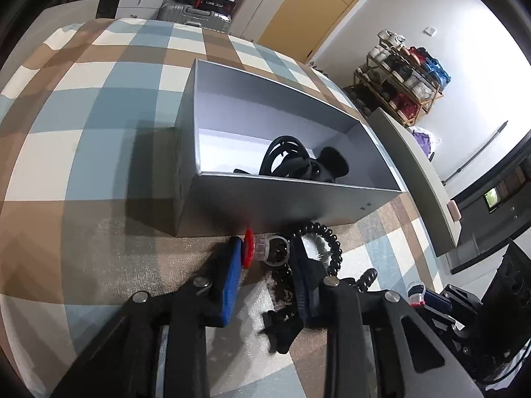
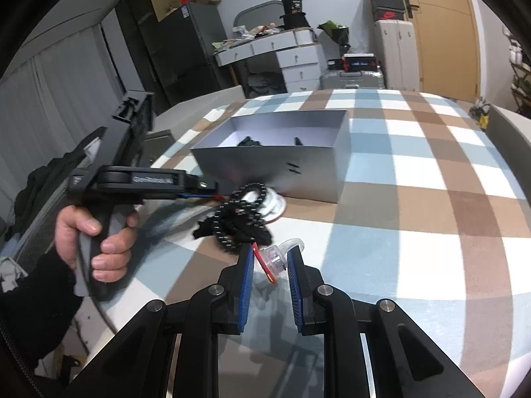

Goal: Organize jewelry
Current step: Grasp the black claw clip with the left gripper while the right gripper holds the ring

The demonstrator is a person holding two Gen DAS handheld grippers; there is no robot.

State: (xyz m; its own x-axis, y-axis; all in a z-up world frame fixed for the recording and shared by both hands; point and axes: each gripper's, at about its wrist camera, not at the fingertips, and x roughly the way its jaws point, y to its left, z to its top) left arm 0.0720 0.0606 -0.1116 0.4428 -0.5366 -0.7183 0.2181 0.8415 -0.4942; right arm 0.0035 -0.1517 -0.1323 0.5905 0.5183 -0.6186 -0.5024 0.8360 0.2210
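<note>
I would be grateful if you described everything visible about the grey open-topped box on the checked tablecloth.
The grey rectangular box looks like thin matte cardboard, lidless, with a paler, bluish-white inside. It sits flat on the blue, brown and white checked cloth. Two small dark marks show on its near long wall. Inside, towards one end, lie black coiled hair ties and other dark pieces too jumbled to identify. More black coiled bands lie on the cloth right by its near wall; whether they touch it is unclear.

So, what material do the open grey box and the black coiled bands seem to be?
The grey box looks like thin cardboard with a matte silver-grey finish: sharp folded edges, flat thin walls. The black coiled bands look like glossy plastic spirals, probably elastic; their ridges catch small highlights.
</note>
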